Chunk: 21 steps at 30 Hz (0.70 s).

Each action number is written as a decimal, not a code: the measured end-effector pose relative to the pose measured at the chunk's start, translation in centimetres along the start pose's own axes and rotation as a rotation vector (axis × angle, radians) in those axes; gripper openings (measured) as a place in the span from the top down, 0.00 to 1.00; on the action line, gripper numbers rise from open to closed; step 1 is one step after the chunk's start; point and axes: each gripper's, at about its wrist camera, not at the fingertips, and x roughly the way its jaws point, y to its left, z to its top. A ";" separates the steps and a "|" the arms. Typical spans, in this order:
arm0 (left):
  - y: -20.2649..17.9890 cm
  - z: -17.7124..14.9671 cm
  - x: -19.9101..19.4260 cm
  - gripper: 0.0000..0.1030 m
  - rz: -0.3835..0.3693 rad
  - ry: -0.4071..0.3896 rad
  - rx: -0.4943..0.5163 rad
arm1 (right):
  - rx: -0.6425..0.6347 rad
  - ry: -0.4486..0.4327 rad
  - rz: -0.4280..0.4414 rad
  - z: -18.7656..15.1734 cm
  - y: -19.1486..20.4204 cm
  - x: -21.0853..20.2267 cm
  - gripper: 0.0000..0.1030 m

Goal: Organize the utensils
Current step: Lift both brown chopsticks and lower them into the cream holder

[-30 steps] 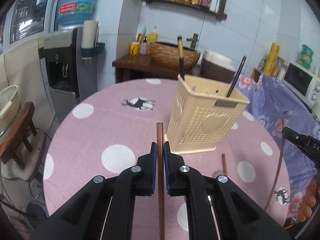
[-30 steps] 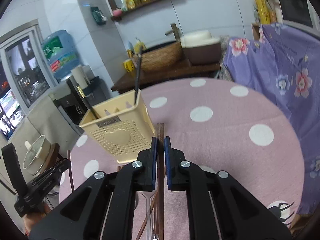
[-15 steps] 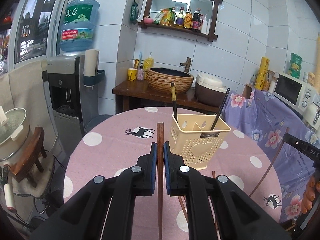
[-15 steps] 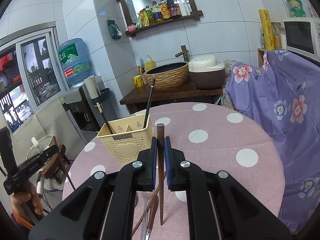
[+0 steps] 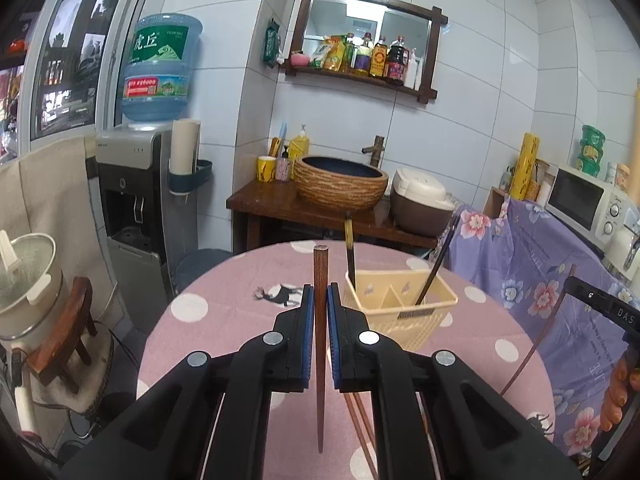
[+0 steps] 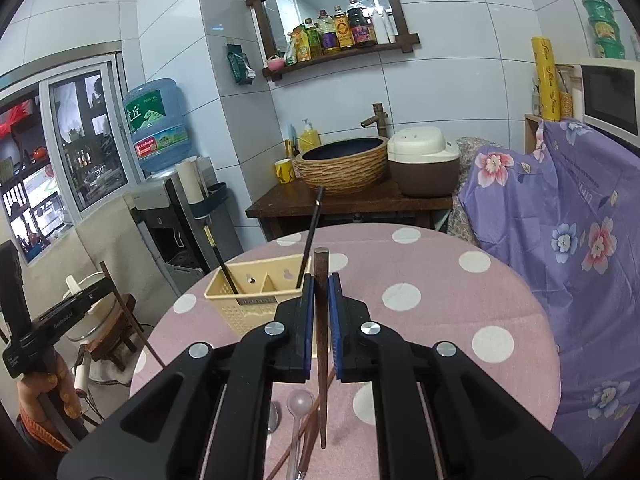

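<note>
The left gripper has its jaws pinched on a brown wooden chopstick, which stands between the blue pads with its blunt square end poking up past the fingertips and its thin tip hanging free below them, above the pink polka-dot table. Just ahead of these jaws and slightly to their right sits a cream plastic utensil basket with a divider inside; two dark chopsticks lean in it, one in each compartment. Below the jaws, on the tablecloth, more brown chopsticks lie loose. Far off to the right, the other gripper shows at the edge of that view with its own thin stick slanting down. The right gripper is likewise clamped on a second brown chopstick, held the same way, thick end up and pointed end dangling clear of the cloth. The basket lies just ahead and to the left of these jaws. Underneath them, a clear plastic spoon and several loose brown sticks rest on the table, beside what looks like a metal spoon partly hidden by the gripper body.
</note>
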 end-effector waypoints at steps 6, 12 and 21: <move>-2.1 6.6 -1.2 0.92 -0.022 -0.077 0.028 | -0.015 -0.074 0.028 6.4 1.8 -0.3 0.92; -4.4 12.3 -0.3 0.92 -0.070 -0.148 -0.014 | 0.008 -0.211 0.005 13.3 4.1 0.2 0.92; -6.0 8.9 6.5 0.92 -0.038 -0.072 -0.036 | 0.071 -0.197 -0.052 11.3 4.5 7.0 0.92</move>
